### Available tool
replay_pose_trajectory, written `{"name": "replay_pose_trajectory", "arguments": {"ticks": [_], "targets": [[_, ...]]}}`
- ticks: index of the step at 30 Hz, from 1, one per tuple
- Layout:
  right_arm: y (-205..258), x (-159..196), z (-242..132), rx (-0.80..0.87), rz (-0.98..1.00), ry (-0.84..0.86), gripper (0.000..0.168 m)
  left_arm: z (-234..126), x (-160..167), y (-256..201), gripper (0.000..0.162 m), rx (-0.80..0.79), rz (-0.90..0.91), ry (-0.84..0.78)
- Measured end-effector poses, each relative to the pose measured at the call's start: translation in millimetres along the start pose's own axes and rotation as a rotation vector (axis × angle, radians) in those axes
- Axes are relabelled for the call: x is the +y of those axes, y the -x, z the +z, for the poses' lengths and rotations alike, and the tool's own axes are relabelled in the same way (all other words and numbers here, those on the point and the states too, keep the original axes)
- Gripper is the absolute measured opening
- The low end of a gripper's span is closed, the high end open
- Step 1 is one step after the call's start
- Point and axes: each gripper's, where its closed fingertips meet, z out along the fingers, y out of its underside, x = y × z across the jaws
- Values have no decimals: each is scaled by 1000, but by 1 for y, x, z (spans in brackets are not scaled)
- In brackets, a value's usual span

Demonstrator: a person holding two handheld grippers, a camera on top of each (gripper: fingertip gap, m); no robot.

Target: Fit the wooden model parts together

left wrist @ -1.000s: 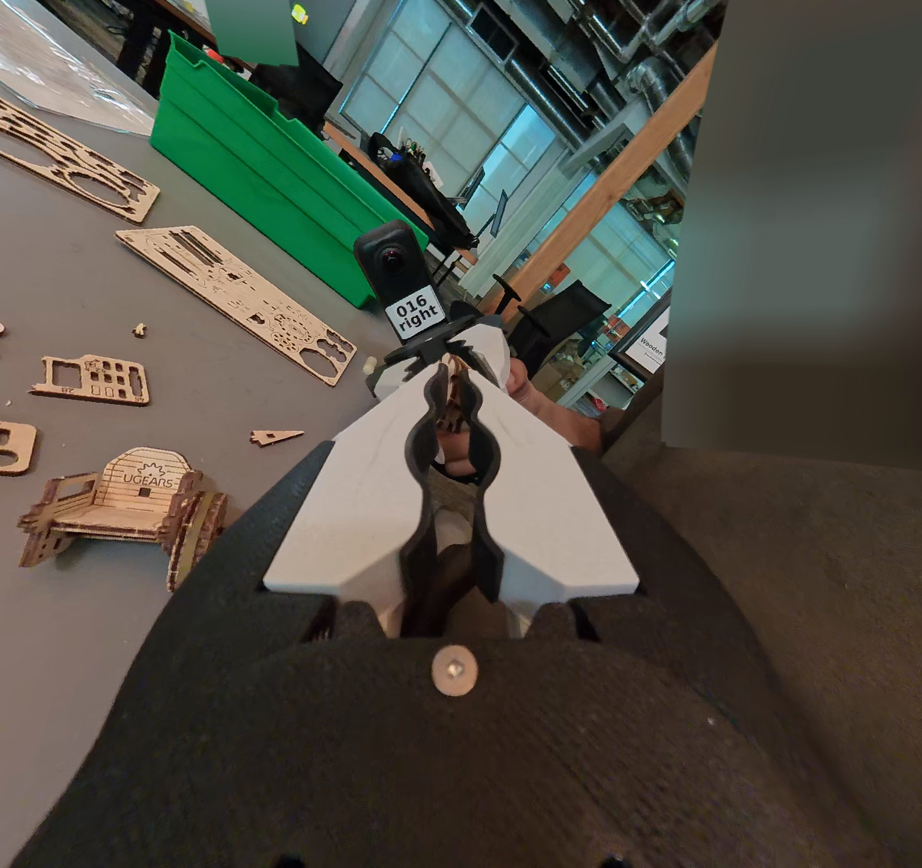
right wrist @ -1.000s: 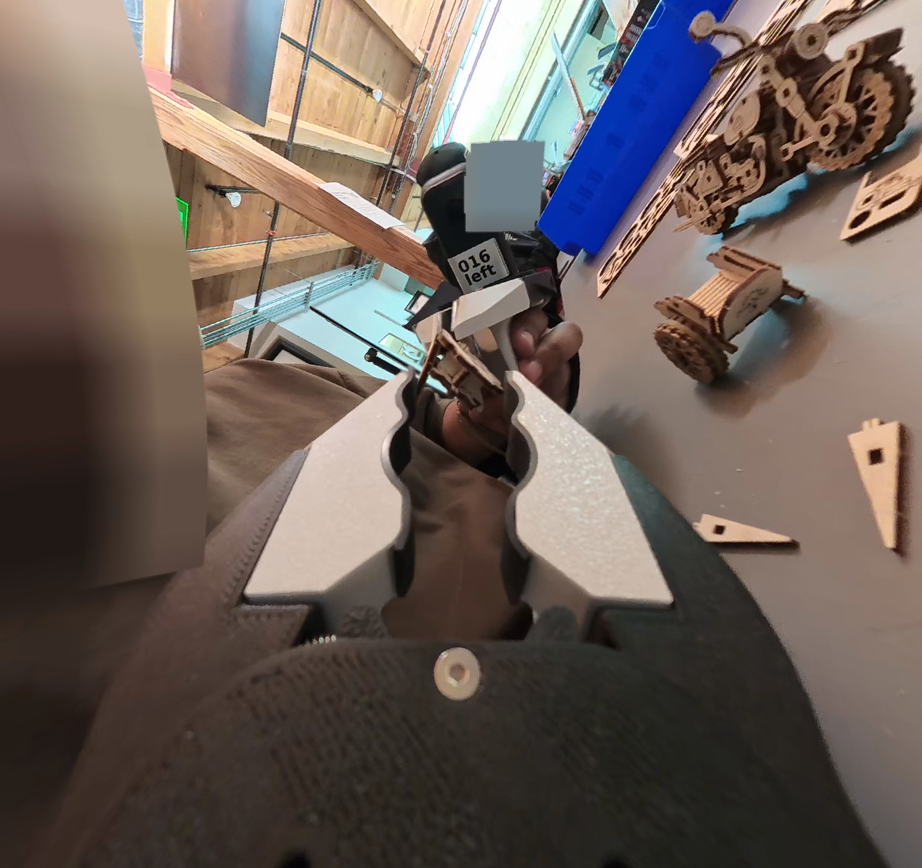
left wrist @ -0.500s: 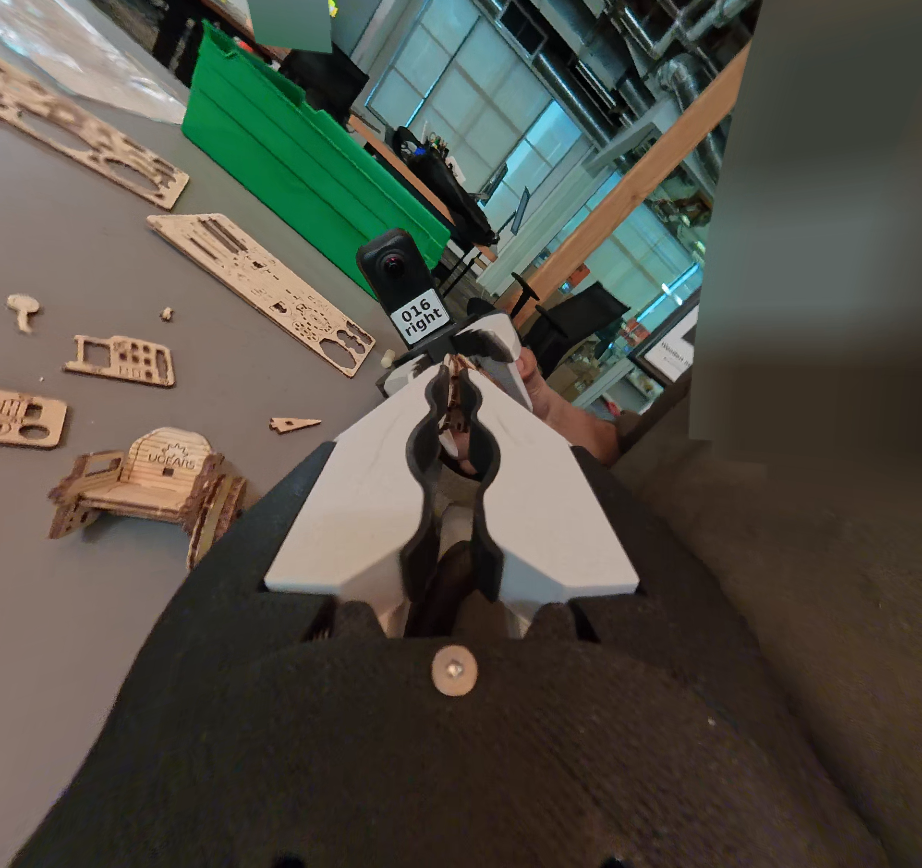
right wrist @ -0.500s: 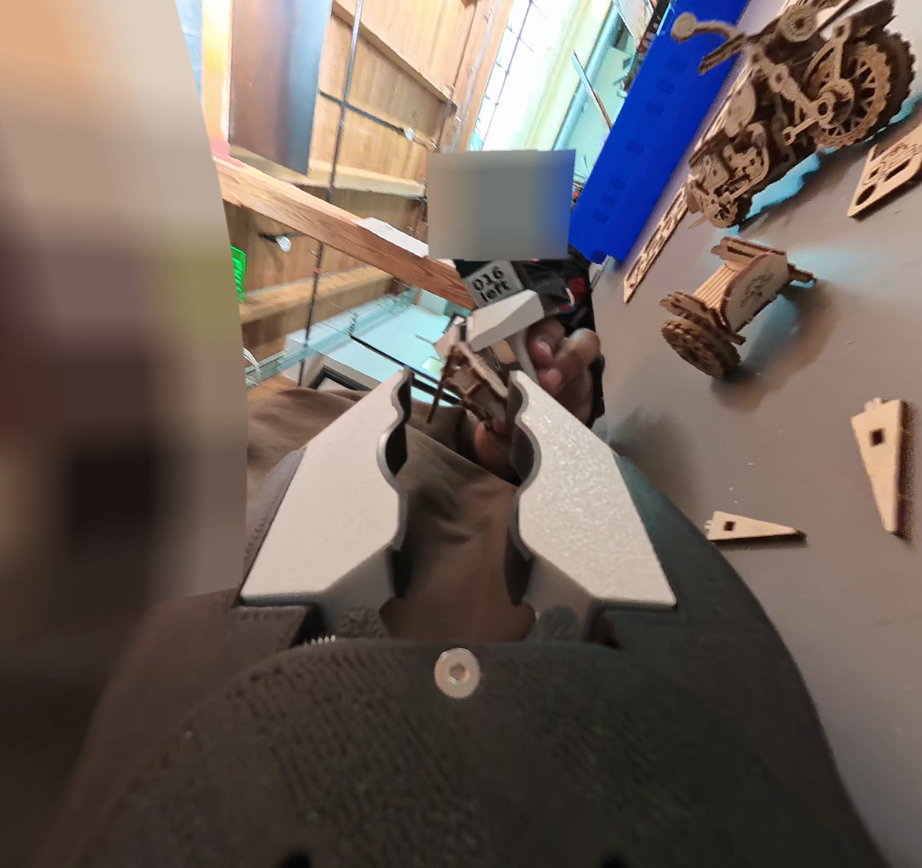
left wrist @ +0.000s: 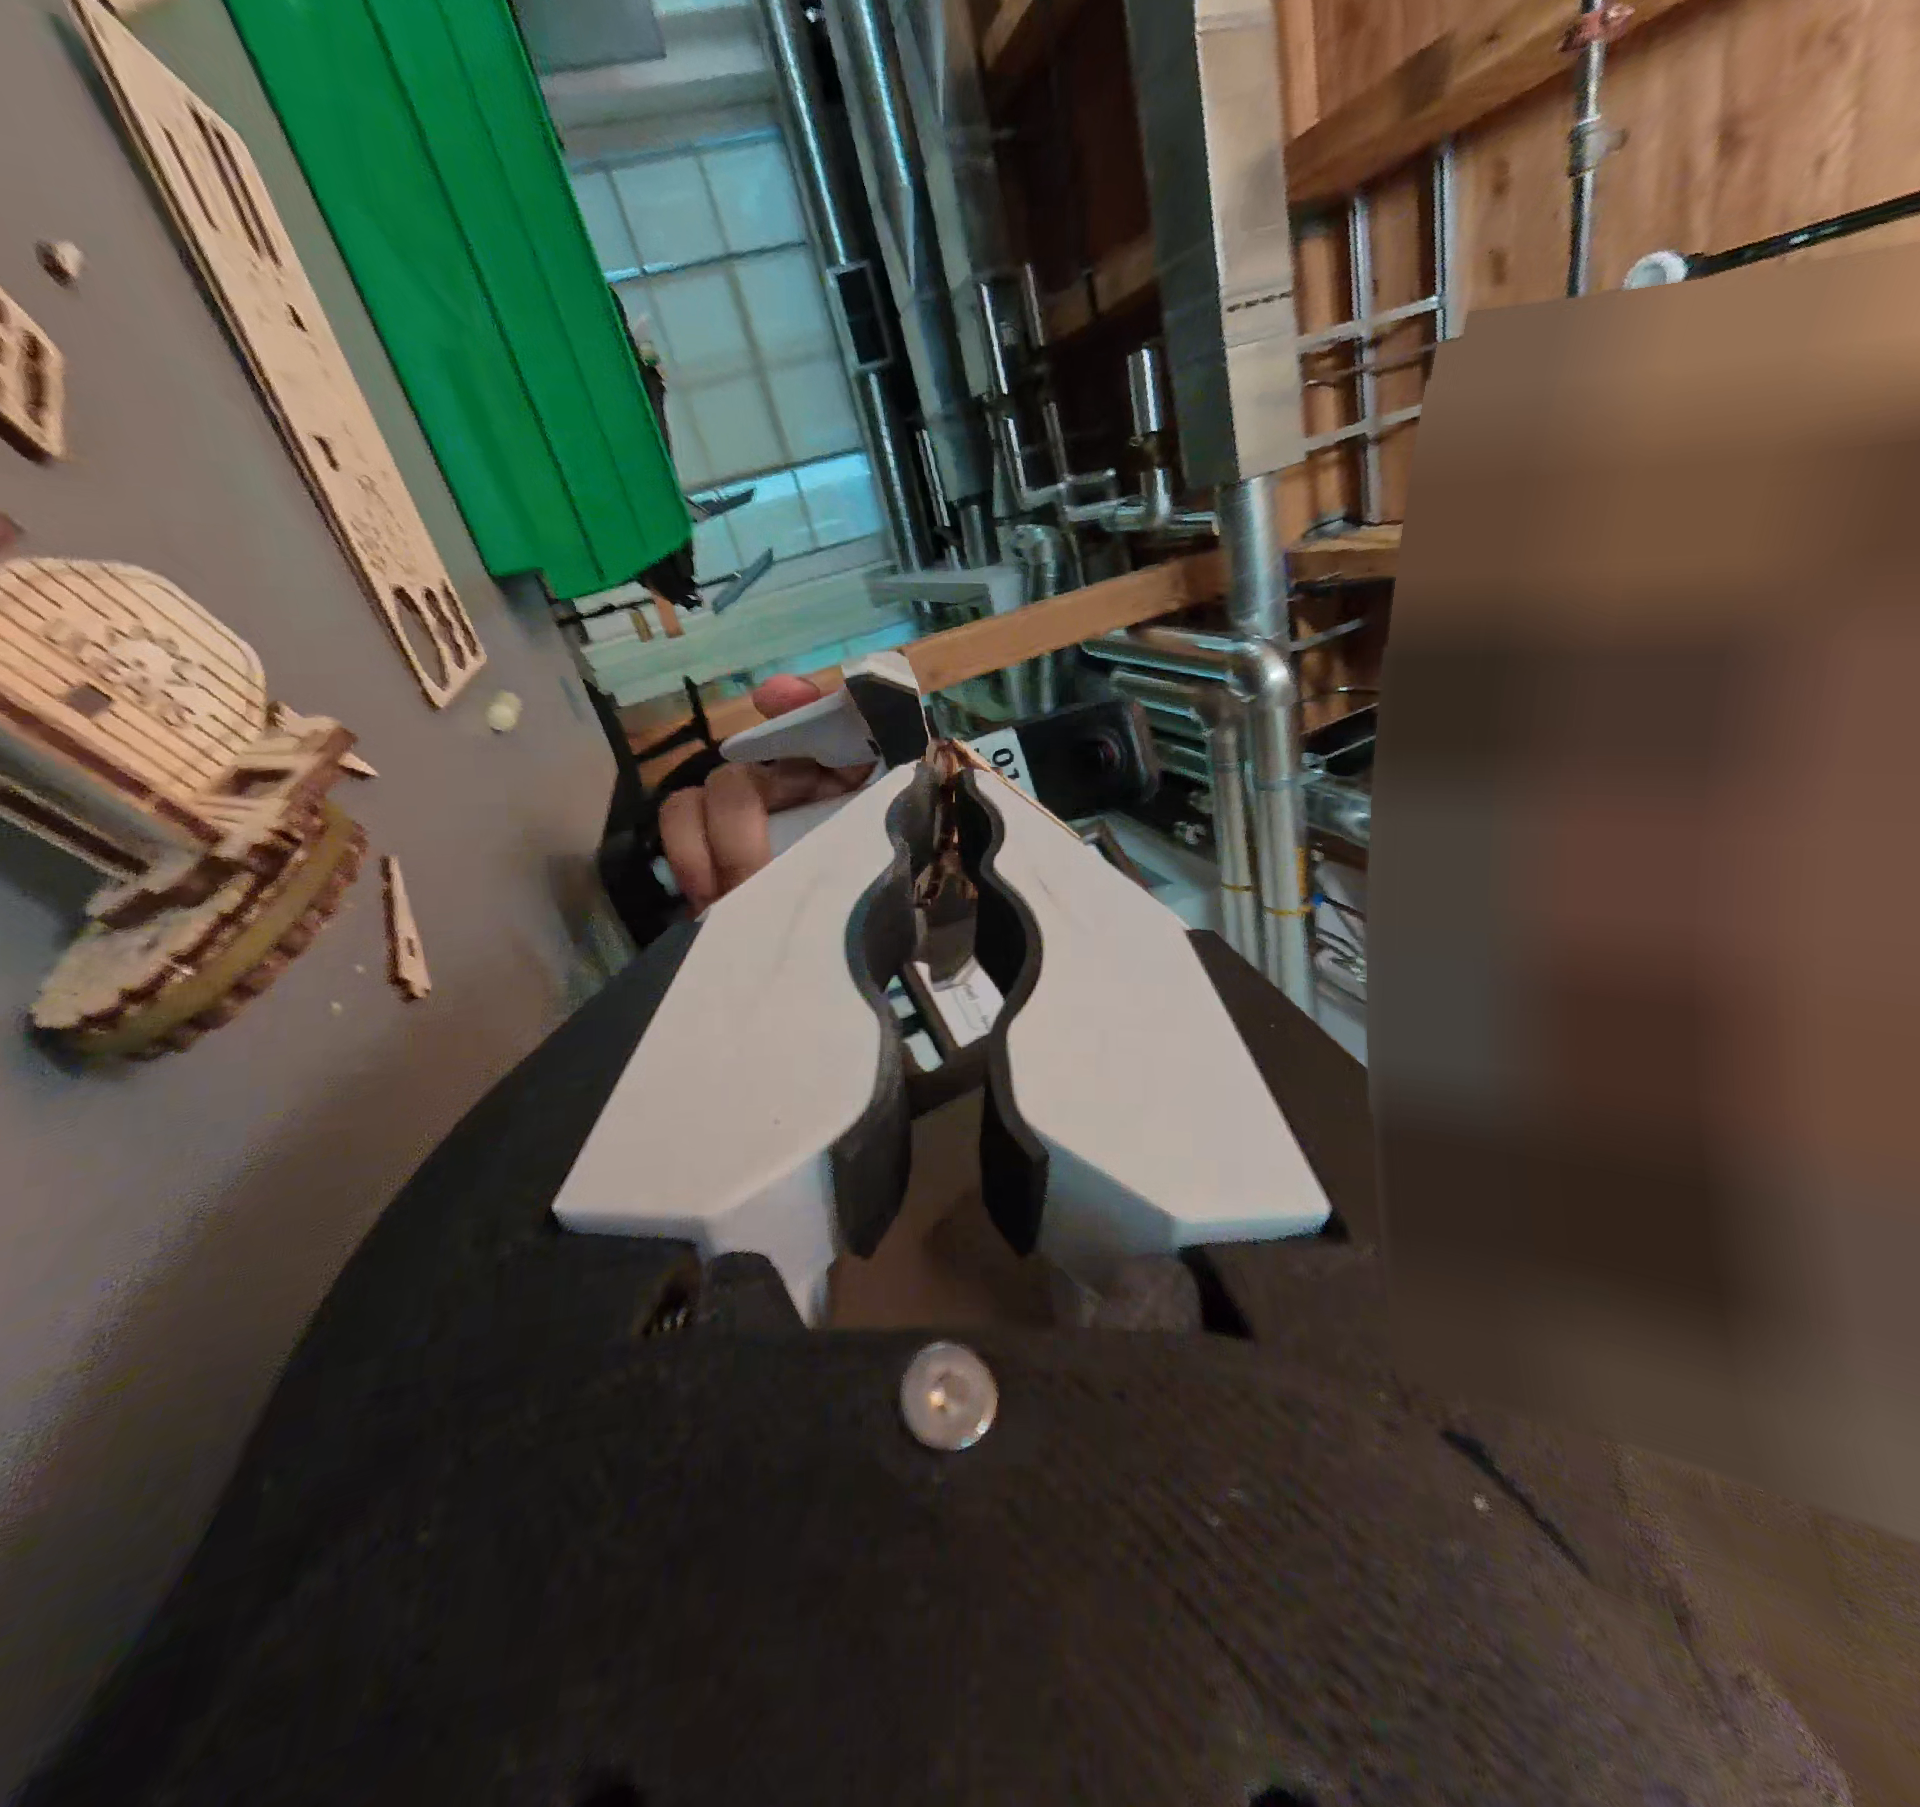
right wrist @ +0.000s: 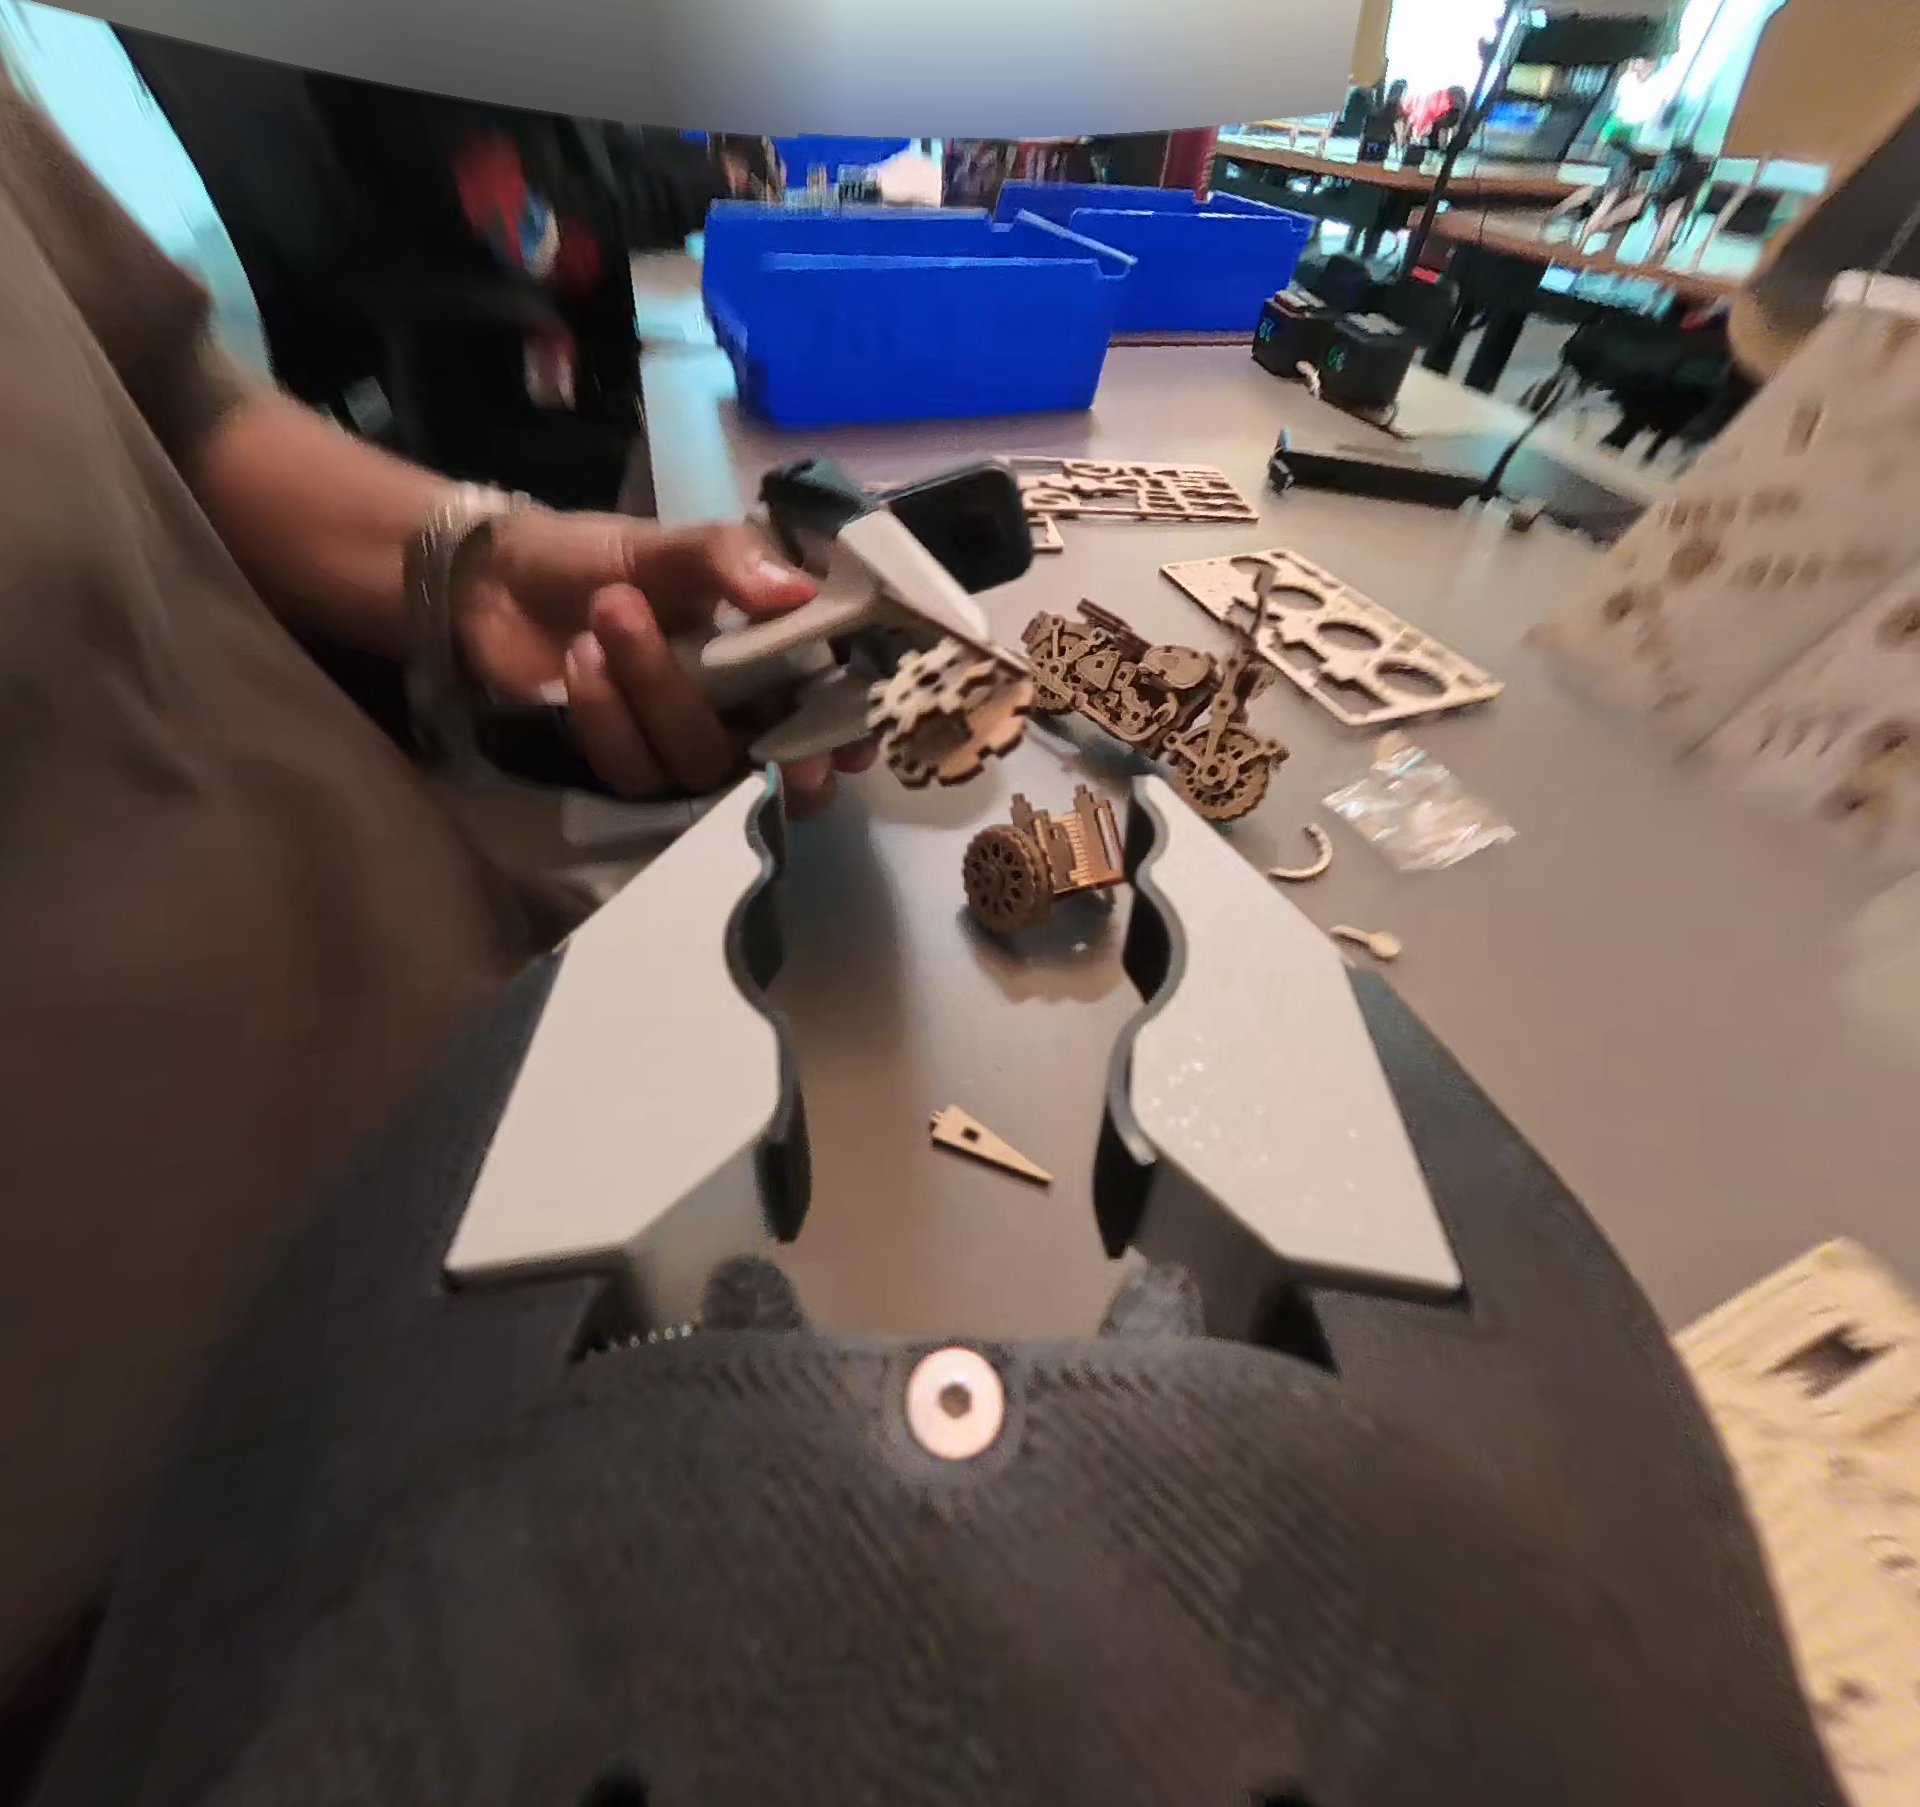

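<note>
My left gripper [left wrist: 940, 801] is shut on a small wooden gear assembly [left wrist: 943, 858], which sits edge-on between the black pads. In the right wrist view the same gripper [right wrist: 997, 661] is held up above the table by a hand, with the gear assembly [right wrist: 951, 713] in its tips. My right gripper [right wrist: 951, 807] is open and empty, a little back from and to the right of that assembly. Below it on the grey table [right wrist: 935, 1030] stand a wooden sidecar [right wrist: 1039, 864] and a wooden motorcycle [right wrist: 1153, 697]. One finger of the right gripper [left wrist: 800, 741] shows beyond my left tips.
A wooden wedge [right wrist: 987, 1144] lies between the right fingers. Punched wooden sheets [right wrist: 1330, 635] and a plastic bag [right wrist: 1413, 812] lie to the right, blue bins [right wrist: 904, 323] at the back. The left view shows the sidecar [left wrist: 156, 801], a sheet [left wrist: 281, 334] and a green bin [left wrist: 447, 251].
The right gripper has opened wider, drawn back from the held assembly and swung to look down across the table. The left gripper has rolled, still shut on the assembly.
</note>
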Motion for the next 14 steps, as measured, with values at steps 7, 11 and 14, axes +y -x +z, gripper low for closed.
{"name": "replay_pose_trajectory", "arguments": {"ticks": [7,11,14], "targets": [[18,1,2,28,-199,62,56,9,22,-10,0,59,-60,85],[23,-5,1,38,-236,49,43,10,23,-15,0,71,-48,81],[23,-11,-1,52,-246,30,43,9,21,-18,0,88,-42,72]]}}
